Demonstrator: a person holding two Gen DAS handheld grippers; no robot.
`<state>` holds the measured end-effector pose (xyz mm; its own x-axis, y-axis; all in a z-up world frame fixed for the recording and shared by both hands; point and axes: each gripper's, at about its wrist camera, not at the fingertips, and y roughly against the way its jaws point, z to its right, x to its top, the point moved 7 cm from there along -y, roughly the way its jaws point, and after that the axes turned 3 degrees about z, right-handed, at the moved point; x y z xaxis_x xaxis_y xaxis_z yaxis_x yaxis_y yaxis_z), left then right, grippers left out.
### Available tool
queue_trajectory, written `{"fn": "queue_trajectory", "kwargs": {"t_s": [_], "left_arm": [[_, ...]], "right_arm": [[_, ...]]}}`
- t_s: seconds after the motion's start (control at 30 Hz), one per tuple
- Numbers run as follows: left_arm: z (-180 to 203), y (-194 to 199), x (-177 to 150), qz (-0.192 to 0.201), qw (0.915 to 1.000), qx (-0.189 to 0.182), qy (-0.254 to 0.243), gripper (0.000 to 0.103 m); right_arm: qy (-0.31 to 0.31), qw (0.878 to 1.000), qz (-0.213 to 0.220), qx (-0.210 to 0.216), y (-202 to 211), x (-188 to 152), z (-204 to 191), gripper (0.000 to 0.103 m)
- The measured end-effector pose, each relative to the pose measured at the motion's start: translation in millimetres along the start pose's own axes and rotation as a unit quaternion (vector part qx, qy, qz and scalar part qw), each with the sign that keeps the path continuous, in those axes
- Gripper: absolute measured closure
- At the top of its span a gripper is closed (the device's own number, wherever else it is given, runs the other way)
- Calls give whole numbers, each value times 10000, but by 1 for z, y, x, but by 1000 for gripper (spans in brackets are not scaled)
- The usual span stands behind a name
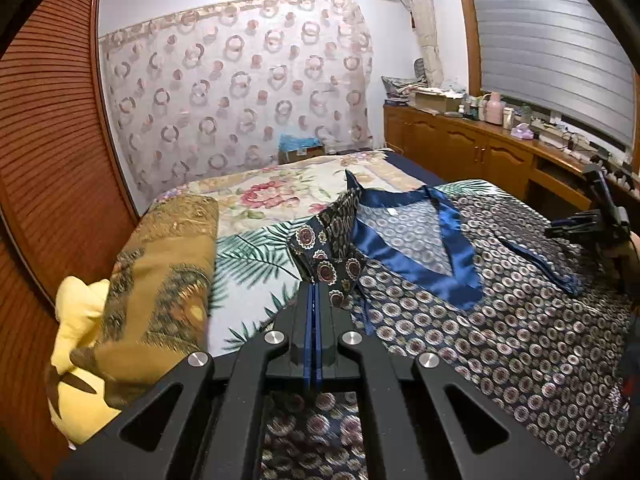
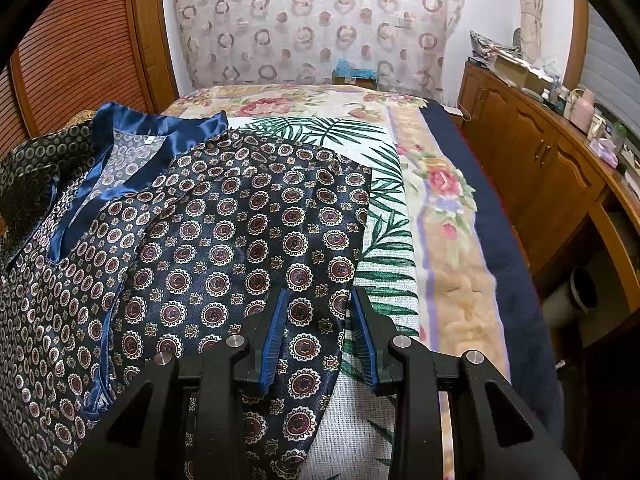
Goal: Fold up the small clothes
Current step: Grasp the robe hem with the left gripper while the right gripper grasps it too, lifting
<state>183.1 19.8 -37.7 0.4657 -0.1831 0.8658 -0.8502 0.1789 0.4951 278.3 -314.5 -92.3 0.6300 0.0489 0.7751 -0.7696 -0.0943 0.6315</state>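
Observation:
A navy satin top (image 1: 500,320) with round medallions and a blue V-neck band (image 1: 400,256) lies spread on the bed. My left gripper (image 1: 314,286) is shut on its left sleeve (image 1: 328,240), which stands lifted and folded toward the neckline. In the right wrist view the same top (image 2: 224,232) lies flat with its right sleeve (image 2: 312,216) spread out. My right gripper (image 2: 319,304) hovers over that sleeve's outer edge. Its jaws are apart, fabric lies under the gap, and the pads do not press it. The right gripper's body (image 1: 600,216) shows at the right edge of the left wrist view.
A palm-leaf sheet (image 2: 380,208) and a floral blanket (image 2: 448,208) cover the bed. A rolled gold blanket (image 1: 160,272) and a yellow cloth (image 1: 76,308) lie at the bed's left. A louvred wooden door (image 1: 48,140) stands left. Cluttered wooden cabinets (image 2: 540,168) line the right wall.

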Motion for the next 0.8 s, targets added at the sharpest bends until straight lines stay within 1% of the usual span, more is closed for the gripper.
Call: {"fn": "queue_trajectory", "kwargs": {"t_s": [0.1,0.27,0.37,0.43,0.47,0.5,0.6,0.67,0.8], "left_arm": [[3,1,-5,6,10000,-19,18,101],[0,1,-11,-13,10000,0,79,101],[-3,2,-12,12,9999,21,112,101],[-4,4,-13,28,9999,27,127,101],[-4,6,-13,48,9999,38,126,101],[-5,10,-12,88,9999,44,140,101],[-9,23,-11,214,9995,60,210,101],[-12,34,-11,292,9991,85,281,101],[-21,59,-16,457,9980,162,406,101]], "right_arm": [[74,9999,-6,96,-5,5,2,69],[-156,9993,-243,236,-25,28,16,69],[-112,9994,-270,180,-37,39,17,69],[-78,9995,-275,163,-41,44,15,77],[-39,9995,-274,170,-41,45,13,90],[24,9996,-224,182,-40,45,9,97],[236,9991,179,300,-20,47,-7,101],[289,9979,454,366,1,45,-14,101],[365,9921,1099,483,56,36,-26,102]]}}
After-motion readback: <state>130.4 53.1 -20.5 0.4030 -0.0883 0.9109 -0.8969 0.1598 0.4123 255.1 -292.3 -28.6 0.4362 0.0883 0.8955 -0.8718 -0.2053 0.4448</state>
